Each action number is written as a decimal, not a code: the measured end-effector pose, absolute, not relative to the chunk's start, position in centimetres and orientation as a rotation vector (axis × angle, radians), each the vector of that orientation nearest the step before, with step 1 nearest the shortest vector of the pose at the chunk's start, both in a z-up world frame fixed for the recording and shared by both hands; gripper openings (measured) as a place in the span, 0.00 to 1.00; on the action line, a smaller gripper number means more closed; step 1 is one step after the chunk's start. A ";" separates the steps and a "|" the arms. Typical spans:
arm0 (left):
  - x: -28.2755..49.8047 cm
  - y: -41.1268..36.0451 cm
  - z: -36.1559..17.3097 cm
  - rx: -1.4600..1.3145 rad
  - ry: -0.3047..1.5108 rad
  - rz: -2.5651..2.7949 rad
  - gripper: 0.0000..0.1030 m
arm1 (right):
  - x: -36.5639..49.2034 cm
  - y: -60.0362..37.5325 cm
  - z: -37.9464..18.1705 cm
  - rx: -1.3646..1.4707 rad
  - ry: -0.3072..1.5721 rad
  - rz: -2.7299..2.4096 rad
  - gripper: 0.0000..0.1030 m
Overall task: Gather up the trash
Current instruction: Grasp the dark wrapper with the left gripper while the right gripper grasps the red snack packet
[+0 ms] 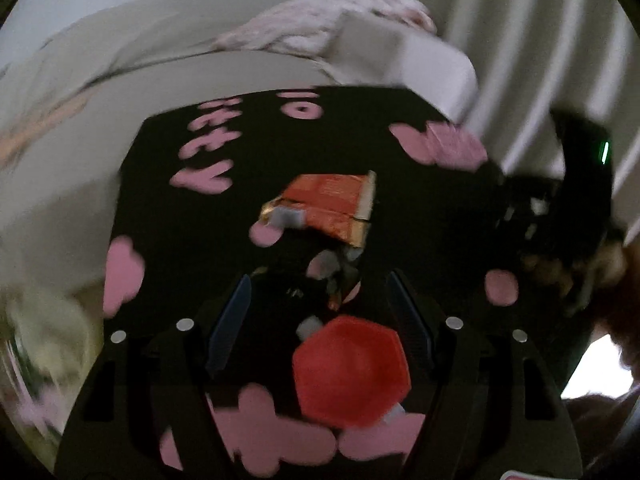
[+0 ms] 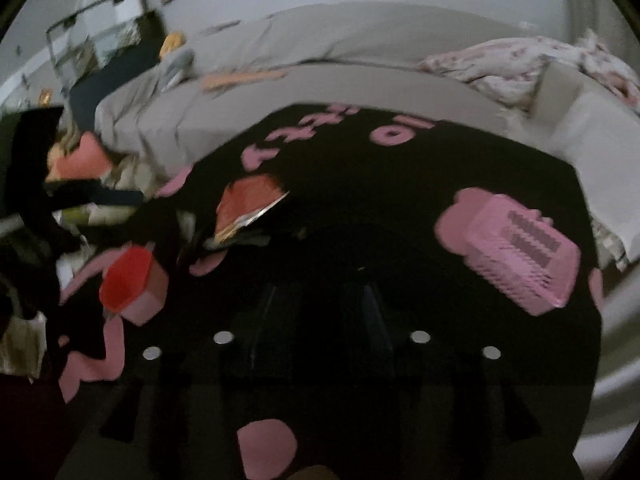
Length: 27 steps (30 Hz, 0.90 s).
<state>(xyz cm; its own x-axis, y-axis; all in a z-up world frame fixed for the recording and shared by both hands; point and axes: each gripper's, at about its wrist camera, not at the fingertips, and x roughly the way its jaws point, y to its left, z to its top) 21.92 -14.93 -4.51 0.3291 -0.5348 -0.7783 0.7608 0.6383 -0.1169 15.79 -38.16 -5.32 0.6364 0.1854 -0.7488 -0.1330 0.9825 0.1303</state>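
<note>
**Grippers over a black mat strewn with wrappers**

Nearest the left wrist camera, the left gripper (image 1: 320, 300) is seen with its two fingers spread wide and nothing pressed between the pads. A red hexagonal lid (image 1: 350, 370) lies between the finger bases on the black mat (image 1: 168, 216), the landmark here, which is printed with pink shapes and letters. Just past the fingertips, toward the mat's middle, a small crumpled scrap (image 1: 338, 276) is seen, too blurred to be identified. Beyond it, near the mat's centre, an orange foil wrapper (image 1: 332, 206) lies flat and untouched. At the mat's right edge, the other gripper's dark body is visible in a hand (image 1: 576, 272).

In the right wrist view, the right gripper (image 2: 320, 292) is held low over the mat; its dark fingers are partly apart and nothing is seen between them. A pink perforated basket (image 2: 520, 254) rests on the mat's right side. The lid and the wrapper are seen on the mat's left side. Behind the mat's far edge, grey bedding (image 2: 360, 44) and a floral cloth (image 2: 520, 60) are seen.
</note>
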 end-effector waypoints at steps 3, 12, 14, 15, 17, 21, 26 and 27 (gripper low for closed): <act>22.4 -17.1 -5.8 0.367 0.924 -0.891 0.65 | 15.2 -39.5 -4.7 0.132 0.832 0.160 0.41; 24.1 -18.0 -8.1 0.336 1.025 -0.866 0.28 | 14.3 -40.7 -4.0 0.167 0.818 0.126 0.41; 24.1 -16.8 -7.3 0.242 1.035 -0.871 0.28 | 14.6 -40.6 -4.0 0.175 0.818 0.132 0.41; 23.9 -16.6 -7.0 0.225 1.030 -0.871 0.28 | 14.7 -40.6 -3.9 0.176 0.816 0.136 0.41; 23.4 -15.8 -6.0 0.186 1.018 -0.874 0.28 | 15.5 -39.9 -3.6 0.167 0.805 0.148 0.50; 22.3 -13.6 -3.7 0.095 0.991 -0.903 0.28 | 17.8 -37.7 -2.7 0.131 0.783 0.200 0.53; 21.7 -10.0 -0.9 0.022 0.909 -0.790 0.28 | 21.3 -34.2 -2.1 0.096 0.771 0.250 0.55; 21.9 -9.2 -0.7 0.017 0.894 -0.742 0.28 | 21.9 -33.7 -2.3 0.098 0.779 0.256 0.56</act>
<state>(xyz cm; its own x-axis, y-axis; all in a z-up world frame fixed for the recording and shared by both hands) 21.92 -9.22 -0.66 0.3978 -0.5793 -0.7115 0.5926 0.7542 -0.2827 21.87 -33.70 -2.25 0.6825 0.2642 -0.6814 -0.1921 0.9644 0.1815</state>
